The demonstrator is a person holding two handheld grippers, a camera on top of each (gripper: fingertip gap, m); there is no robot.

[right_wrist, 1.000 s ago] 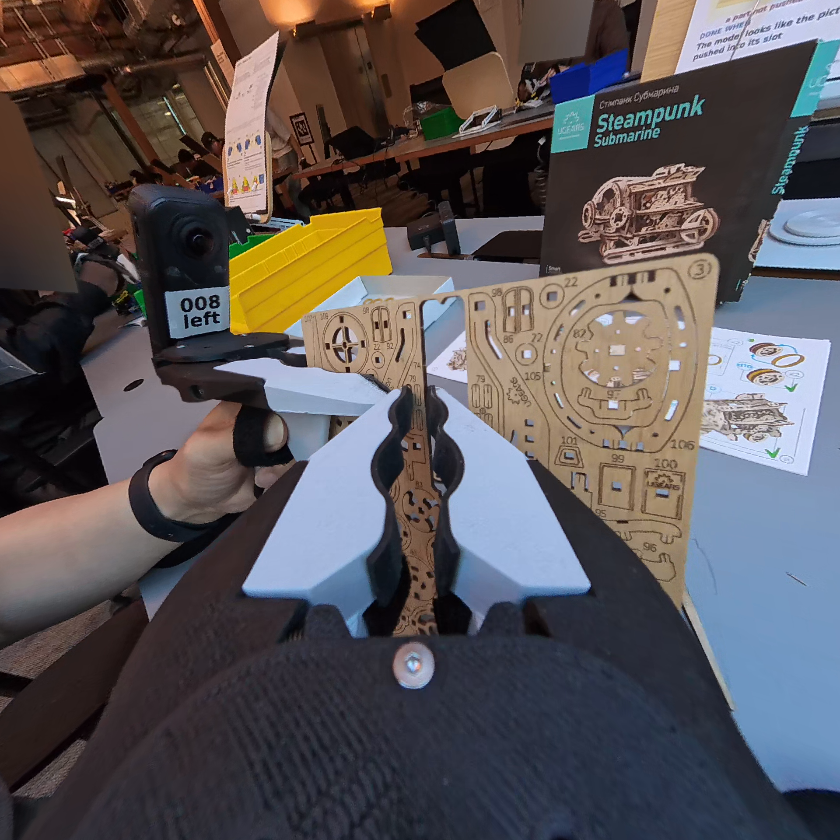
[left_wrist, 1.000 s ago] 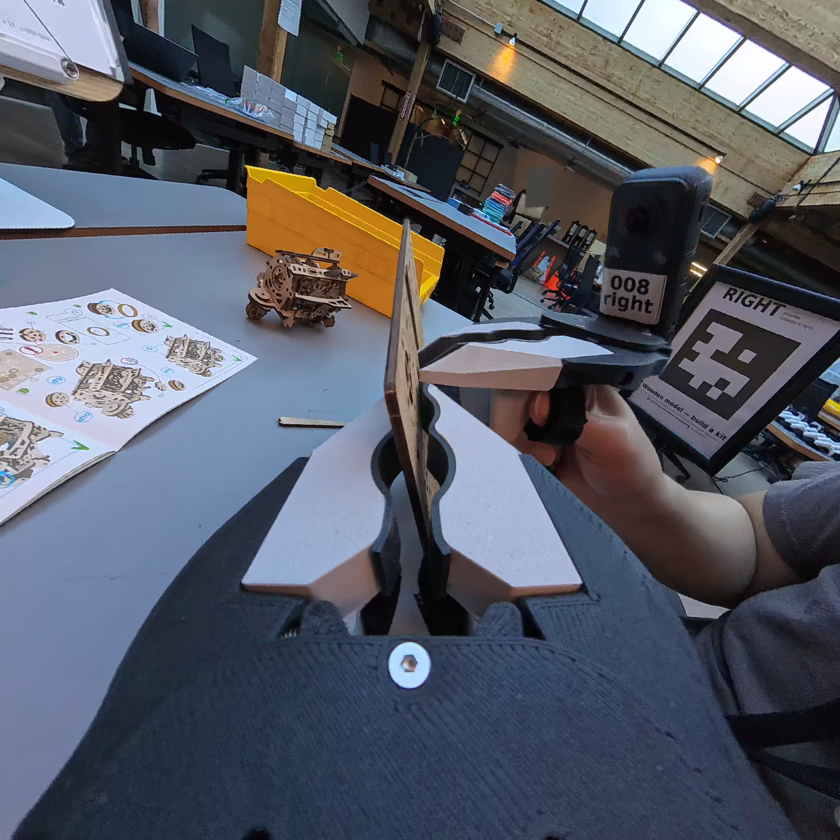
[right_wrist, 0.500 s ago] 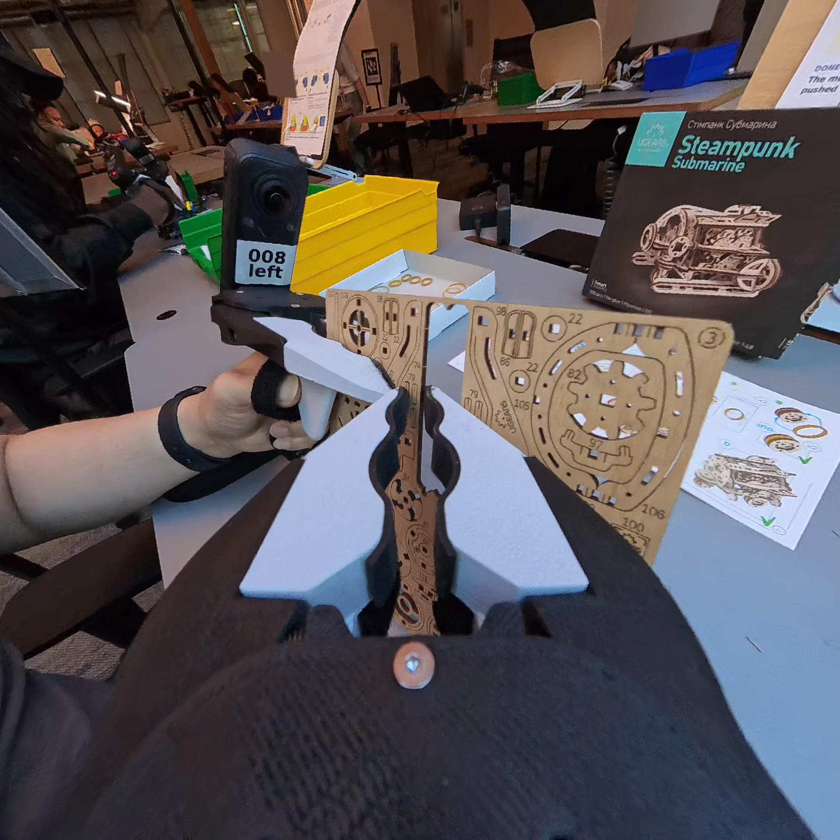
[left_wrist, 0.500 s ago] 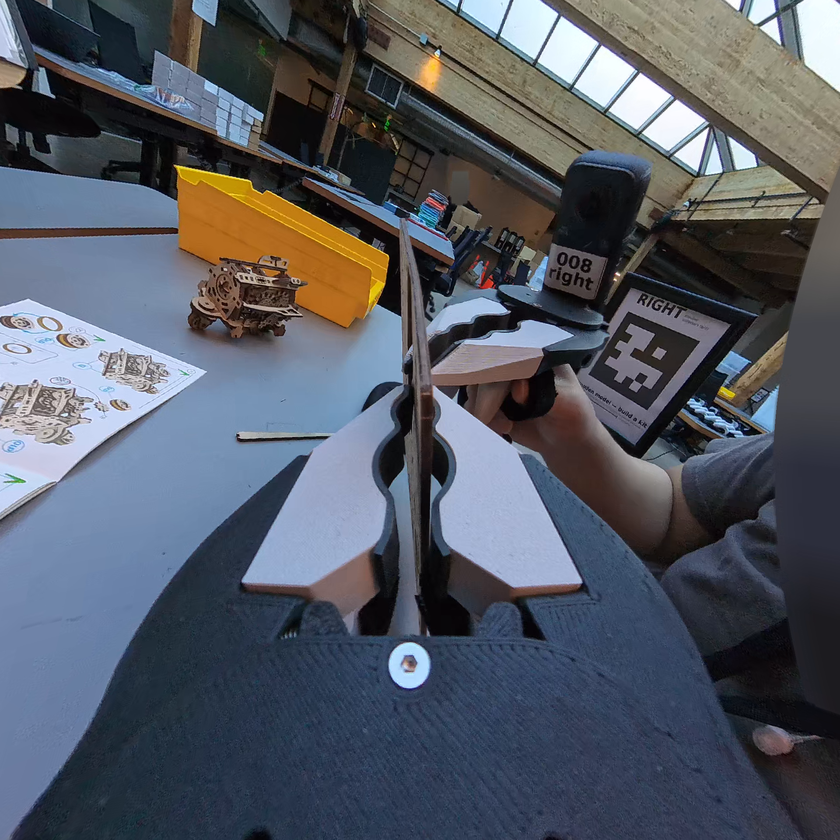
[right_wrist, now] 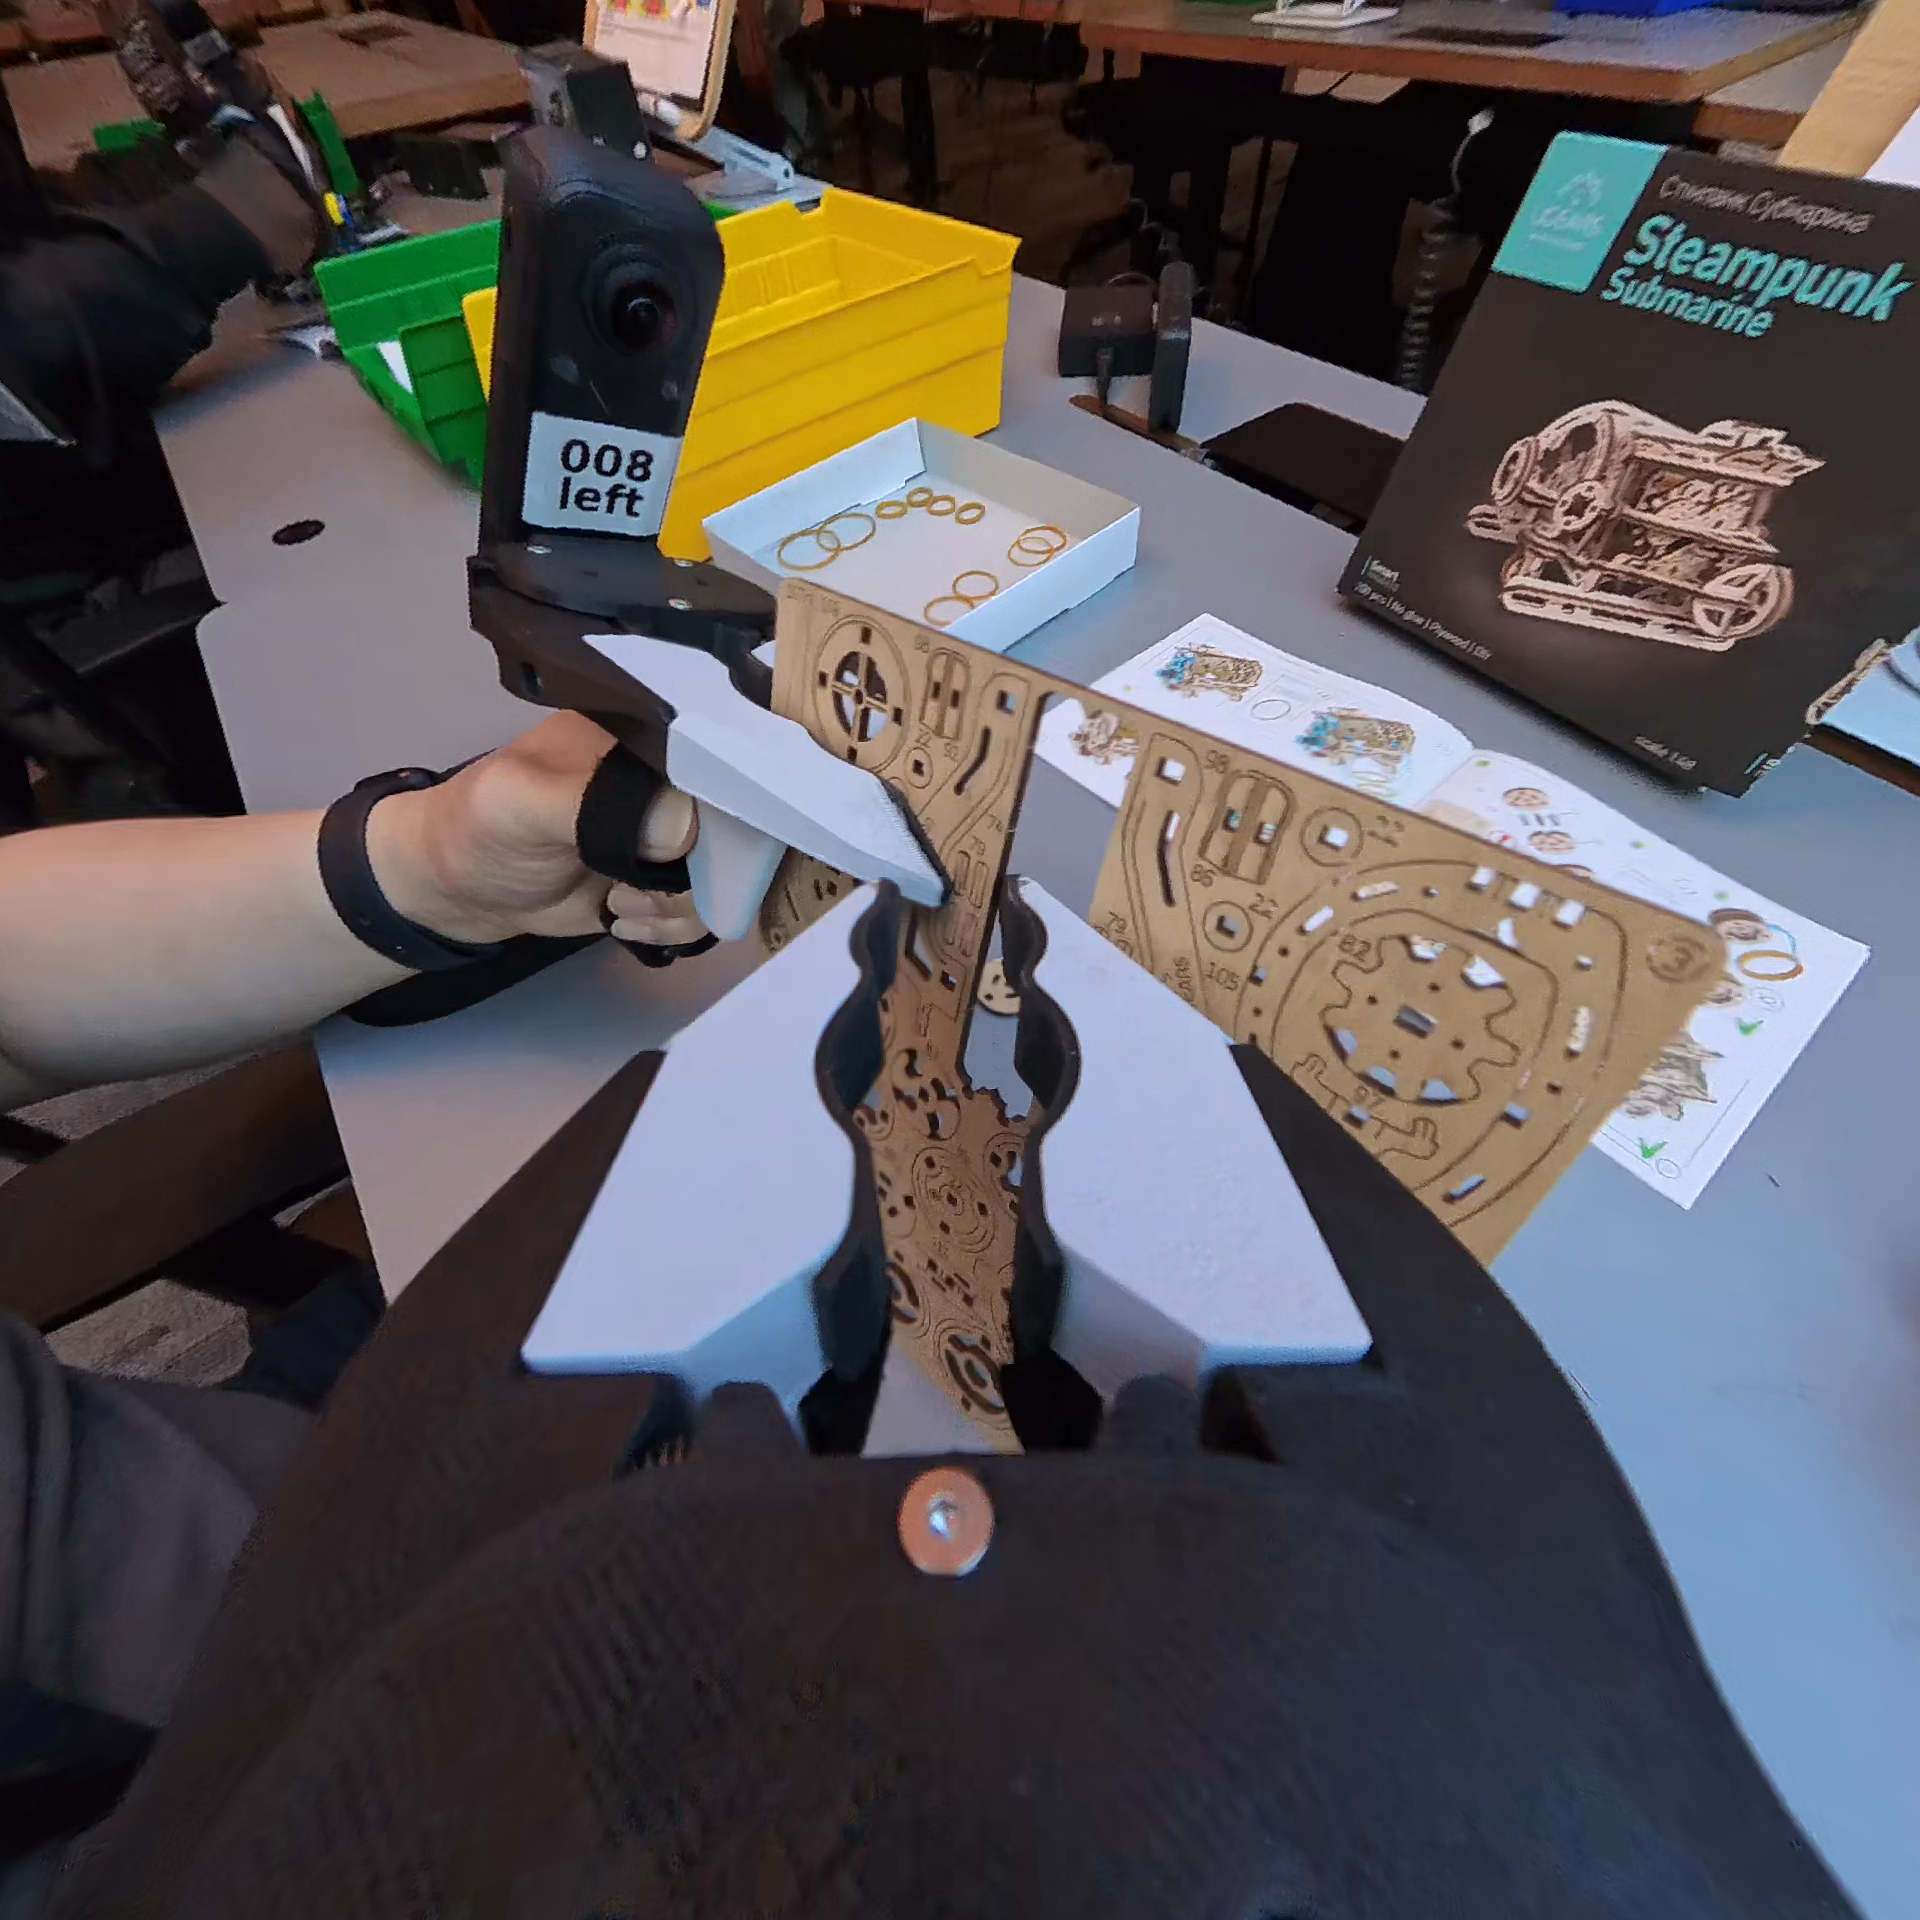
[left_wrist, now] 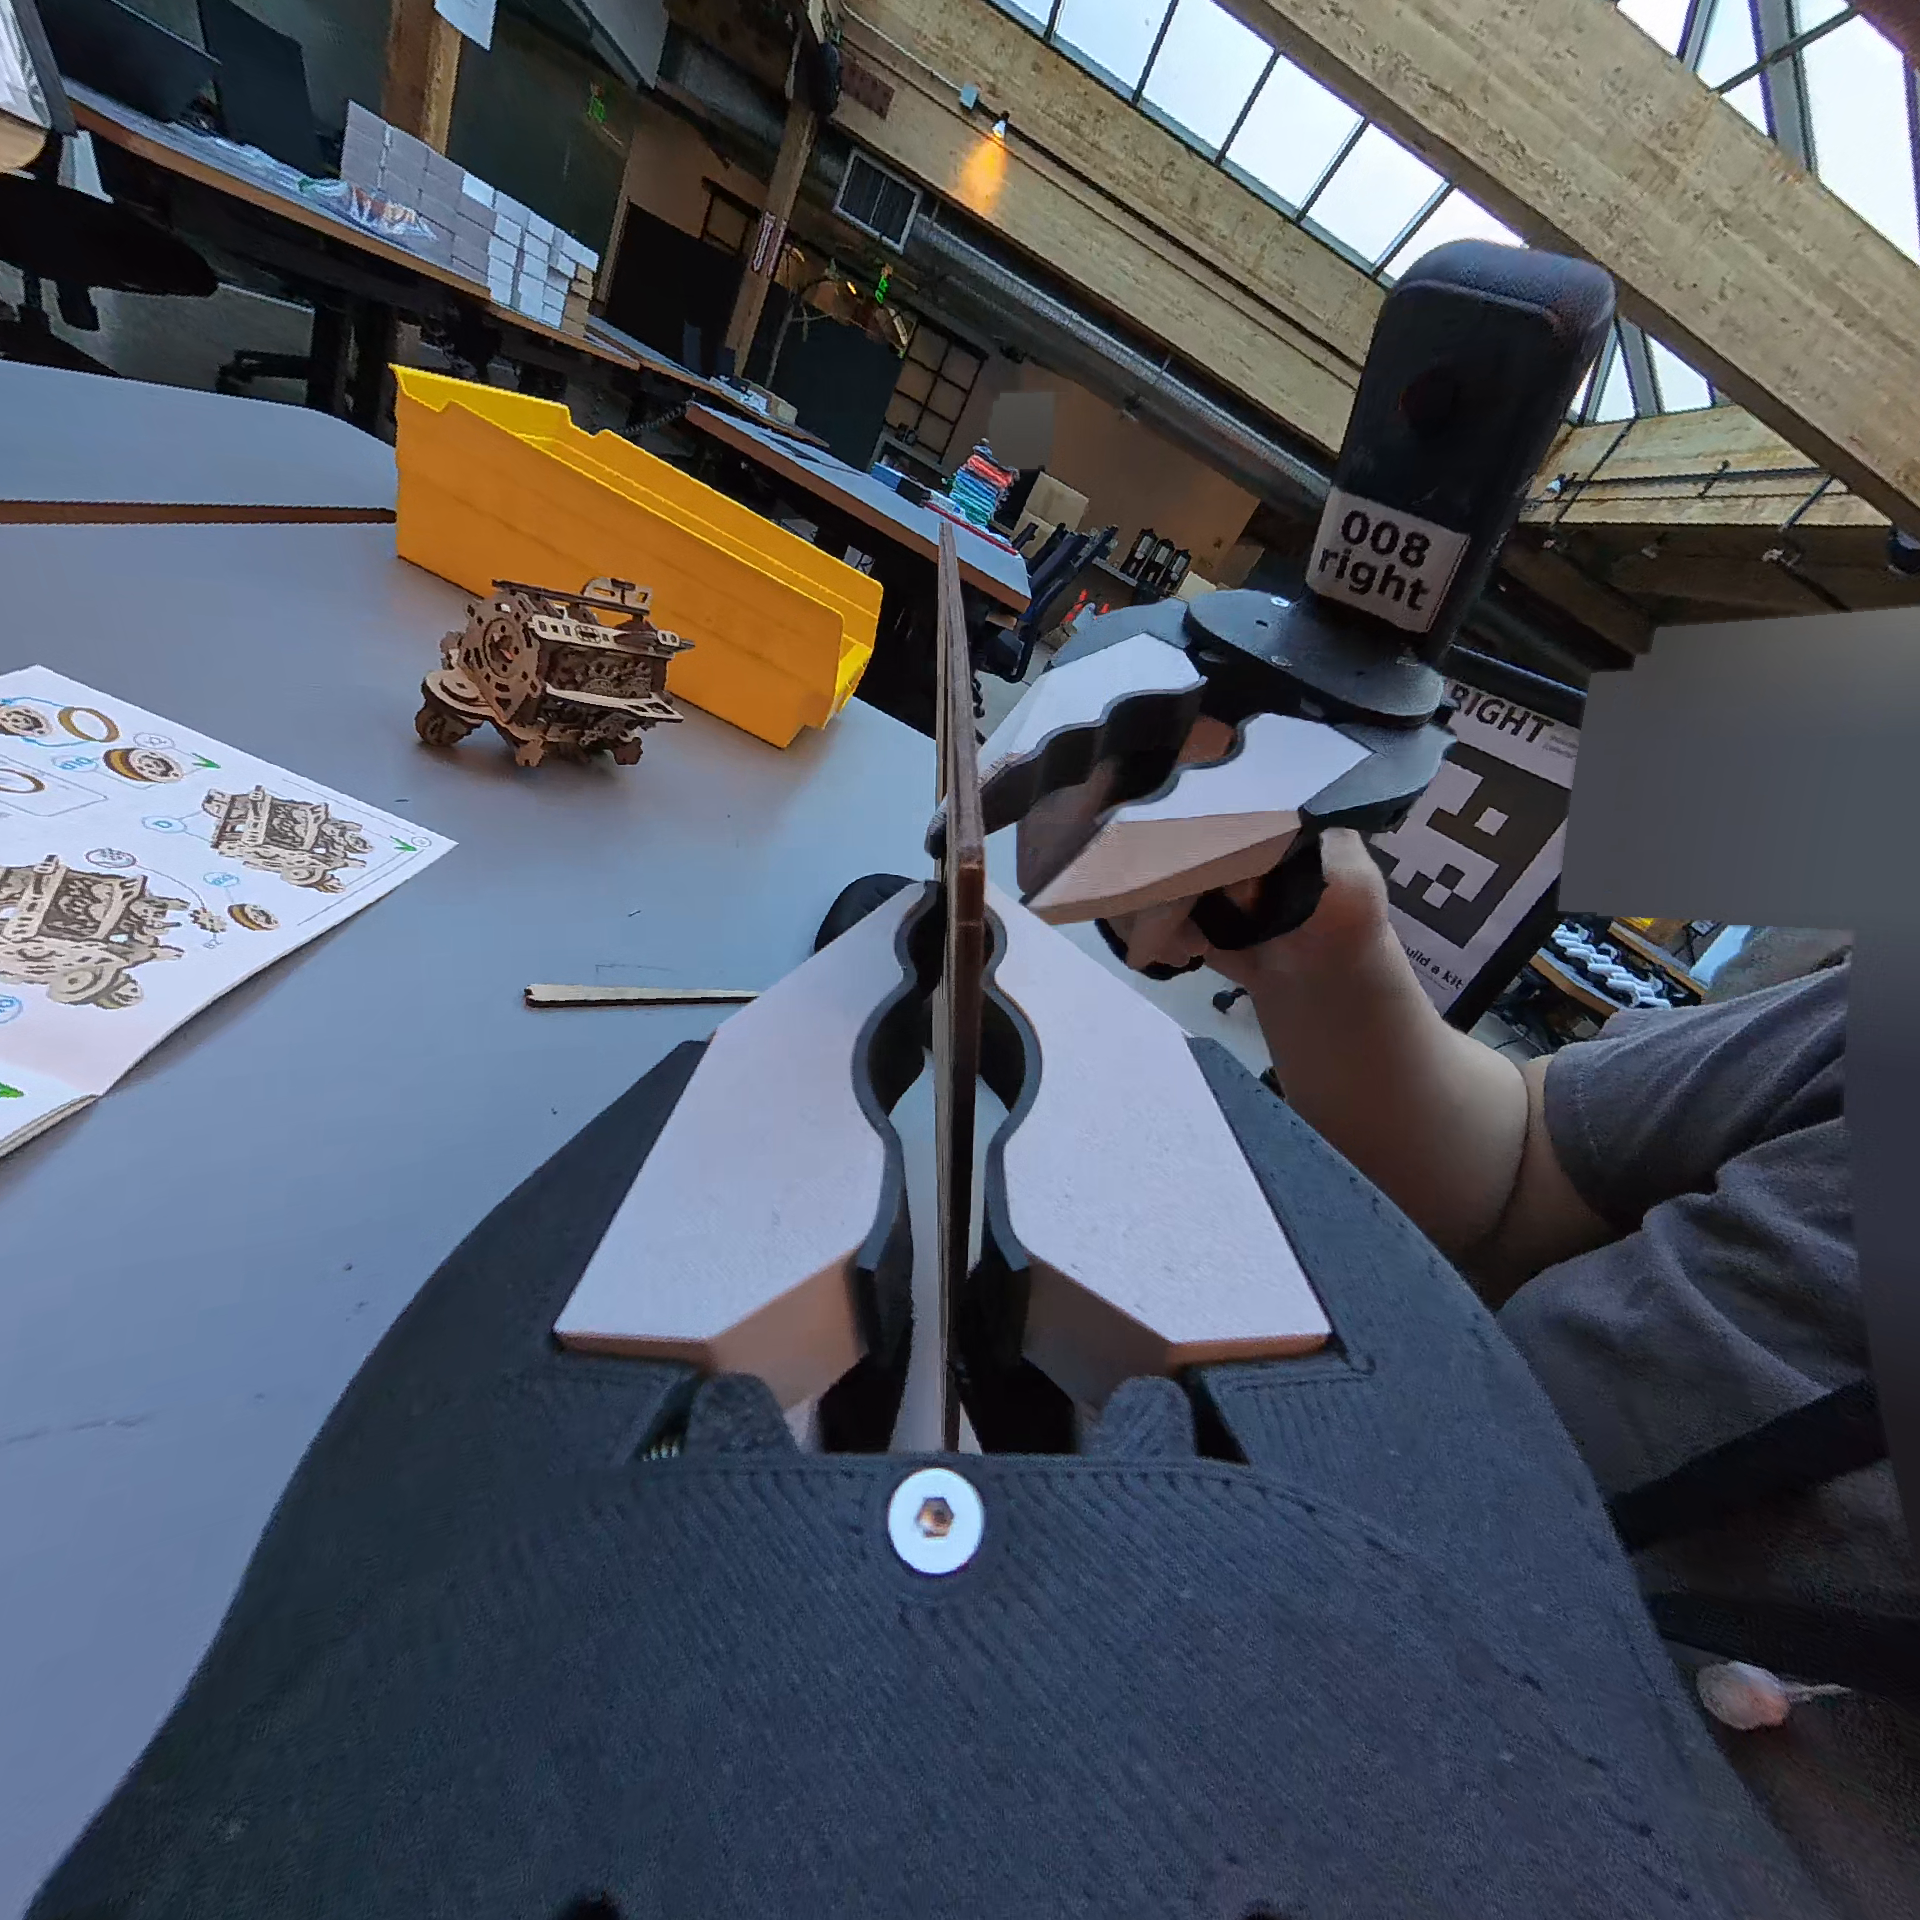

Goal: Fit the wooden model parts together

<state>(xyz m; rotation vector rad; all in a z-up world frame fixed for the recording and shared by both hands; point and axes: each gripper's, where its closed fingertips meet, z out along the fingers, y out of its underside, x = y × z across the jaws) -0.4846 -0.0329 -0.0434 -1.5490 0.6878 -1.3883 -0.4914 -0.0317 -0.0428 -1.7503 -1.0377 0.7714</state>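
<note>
A thin laser-cut wooden parts sheet [right_wrist: 1403, 987] is held above the grey table. My left gripper [left_wrist: 956, 904] is shut on it, and the sheet shows edge-on [left_wrist: 958, 727] between its pads. In the right wrist view the left gripper [right_wrist: 930, 883] pinches the sheet's left part. My right gripper [right_wrist: 951, 904] stands around the sheet's lower strip with its jaws a little apart. In the left wrist view the right gripper [left_wrist: 1013, 831] shows a clear gap between its fingers. An assembled wooden model [left_wrist: 551, 675] sits on the table further off.
A yellow bin [left_wrist: 623, 561] stands behind the model, and a green bin [right_wrist: 395, 332] stands beside it. A white tray [right_wrist: 1091, 520] holds rubber bands. An instruction sheet [right_wrist: 1351, 748], a black kit box [right_wrist: 1662, 416] and a loose wooden strip [left_wrist: 634, 995] are on the table. Less than 4 cm separates the two grippers' tips.
My right gripper's jaws have spread apart around the sheet. The sheet has tilted over and come lower toward the table. My left gripper keeps its hold.
</note>
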